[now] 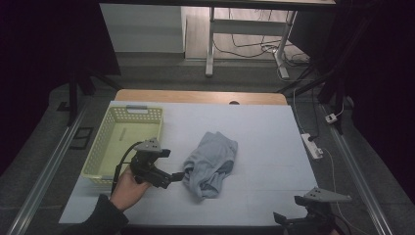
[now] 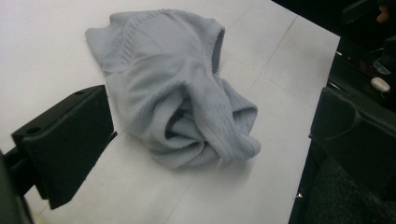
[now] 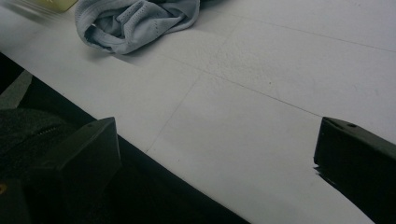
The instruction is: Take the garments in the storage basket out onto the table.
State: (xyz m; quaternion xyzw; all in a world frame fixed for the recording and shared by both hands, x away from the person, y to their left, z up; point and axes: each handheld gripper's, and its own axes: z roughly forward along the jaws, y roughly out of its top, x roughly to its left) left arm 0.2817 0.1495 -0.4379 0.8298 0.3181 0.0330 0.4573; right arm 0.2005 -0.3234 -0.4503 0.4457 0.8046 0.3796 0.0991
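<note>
Your left tool (image 1: 180, 175) is released, its tips just beside the crumpled grey knitted garment (image 1: 211, 163) mid-bench. Your right tool (image 1: 280, 218), also released, hovers at the near right corner.

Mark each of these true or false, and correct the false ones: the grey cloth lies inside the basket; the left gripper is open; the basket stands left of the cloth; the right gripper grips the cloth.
1. The grey cloth lies inside the basket. False: it lies crumpled on the white table, beside the basket.
2. The left gripper is open. True: its jaws stand apart, next to the cloth.
3. The basket stands left of the cloth. True in the high view.
4. The right gripper grips the cloth. False: it is open at the table's near edge, apart from the cloth.
</note>
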